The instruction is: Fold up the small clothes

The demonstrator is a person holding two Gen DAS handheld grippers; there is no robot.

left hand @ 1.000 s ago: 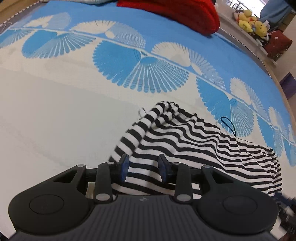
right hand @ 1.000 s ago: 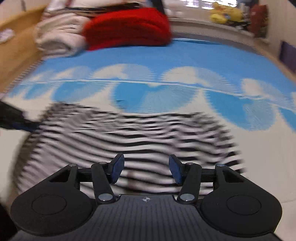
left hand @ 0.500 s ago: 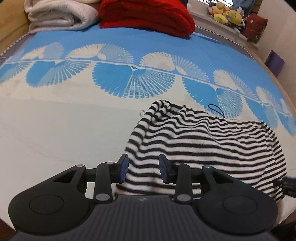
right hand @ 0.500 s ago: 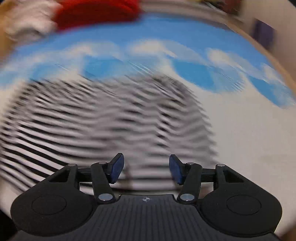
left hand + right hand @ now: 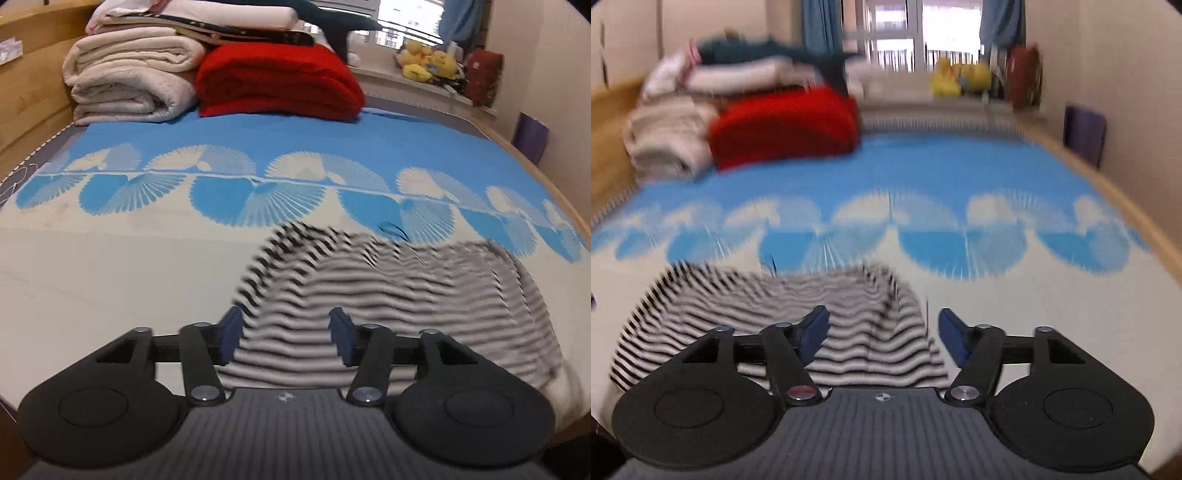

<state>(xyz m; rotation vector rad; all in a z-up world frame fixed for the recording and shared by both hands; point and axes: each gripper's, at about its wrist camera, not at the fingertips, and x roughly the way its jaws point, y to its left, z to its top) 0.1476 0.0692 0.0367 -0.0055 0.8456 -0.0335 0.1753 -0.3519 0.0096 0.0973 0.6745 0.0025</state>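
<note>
The black-and-white striped knit garment (image 5: 388,302) lies bunched on the cream front part of the blue-and-white fan-patterned bed cover (image 5: 110,266), and both views show it blurred. The left gripper (image 5: 284,334) has just been opening its jaws; they stand about half apart, with striped cloth seen in the gap but no pad pressing on it. The right gripper (image 5: 882,334) has also just been opening, wider, and it holds nothing; the cloth's right edge lies below its gap.

The main risk, I think, is that the released garment settles in wrinkles or the fold falls open, because the knit is soft and nothing pins it. A second risk is that a blue pad (image 5: 229,334) catches a loose layer and drags it when the hand moves.

From left to right at the far end of the bed are a cream folded quilt stack (image 5: 129,85), a red folded blanket (image 5: 277,81), yellow plush toys (image 5: 424,62) on the sill, and a purple box (image 5: 532,136) by the wall. All are well apart from the garment; nothing blocks the grippers.
</note>
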